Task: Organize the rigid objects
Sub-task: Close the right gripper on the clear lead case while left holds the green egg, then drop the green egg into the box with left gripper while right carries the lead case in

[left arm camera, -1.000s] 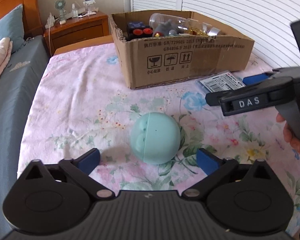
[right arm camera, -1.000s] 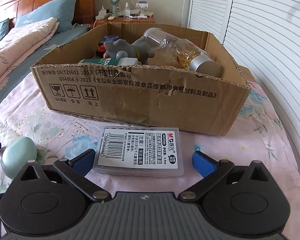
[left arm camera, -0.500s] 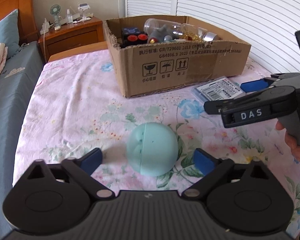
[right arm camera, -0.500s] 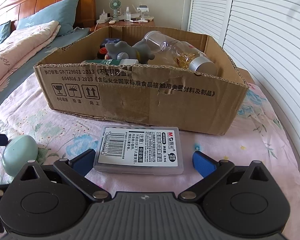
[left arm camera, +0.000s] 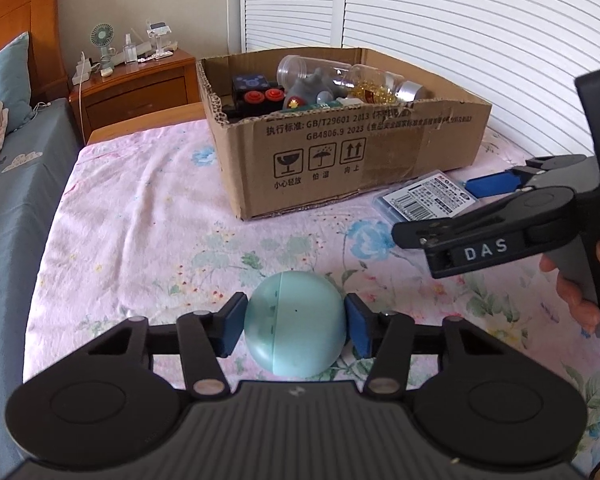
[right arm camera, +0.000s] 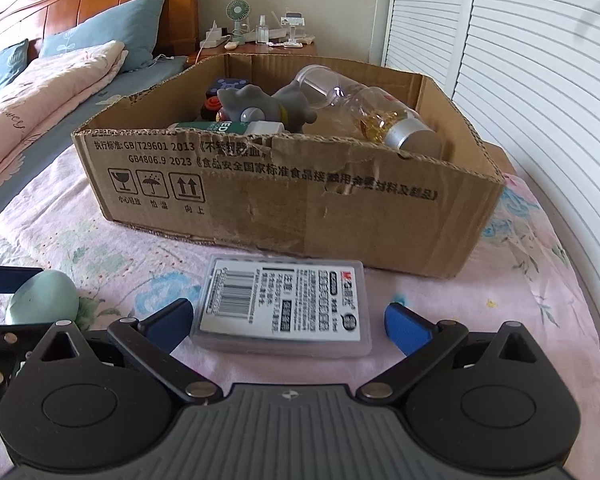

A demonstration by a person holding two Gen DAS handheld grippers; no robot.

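Note:
My left gripper [left arm camera: 296,328] is shut on a pale teal egg-shaped capsule [left arm camera: 296,322], its blue pads pressed on both sides. The capsule also shows in the right wrist view [right arm camera: 44,300]. My right gripper [right arm camera: 288,320] is open, its fingers either side of a clear plastic case [right arm camera: 284,306] with a barcode label lying flat on the floral sheet. That case also shows in the left wrist view [left arm camera: 424,196]. An open cardboard box [left arm camera: 340,152] beyond holds a grey toy [right arm camera: 260,108], clear bottles [right arm camera: 364,108] and other items.
The floral sheet [left arm camera: 140,220] covers the surface. A wooden nightstand [left arm camera: 140,88] with a small fan stands behind. A bed with blue pillows [right arm camera: 100,40] lies to the left. White shutter doors [left arm camera: 460,20] run along the right.
My left gripper has closed its fingers onto the teal capsule, which was loose between them before. My right gripper has stayed open around the plastic case.

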